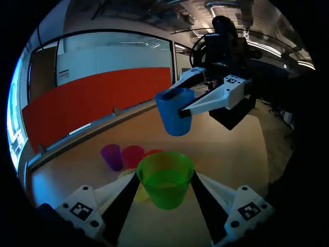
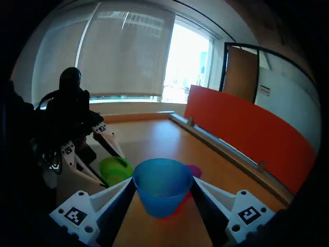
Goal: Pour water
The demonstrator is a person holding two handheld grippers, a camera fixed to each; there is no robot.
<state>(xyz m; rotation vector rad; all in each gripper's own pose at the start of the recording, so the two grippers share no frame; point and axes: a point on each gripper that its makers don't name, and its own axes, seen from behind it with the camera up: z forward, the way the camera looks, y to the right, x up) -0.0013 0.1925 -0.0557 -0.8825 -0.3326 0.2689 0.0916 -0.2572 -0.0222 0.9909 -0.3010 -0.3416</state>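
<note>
Room: office with a pale wooden bench [image 1: 230, 164], a red panel [image 1: 103, 99] along its far edge and a bright window [image 2: 187, 66] with a blind.
Left gripper [image 1: 165, 181]: jaws closed on the green cup [image 1: 166, 195], one finger against each side of its wall; the cup is upright.
Right gripper [image 2: 162, 185]: jaws clamped on the blue cup [image 2: 161, 197], pressing on both sides.
Blue cup's place: above and beyond the green cup, apart from it, close to upright with a slight lean.
Contents: a paler band low inside the green cup may be water; the blue cup's inside is too dim to judge.
Other cups: a purple cup [image 1: 112, 156] and a pink cup [image 1: 132, 155] stand on the bench just behind the green cup; a yellow cup [image 1: 141, 193] sits partly hidden beside it.
Done: both cups are gripped and held near each other.
Left: as judged, the blue cup's rim has yet to sit over the green cup's mouth and tip, so the pour itself looks outstanding.
</note>
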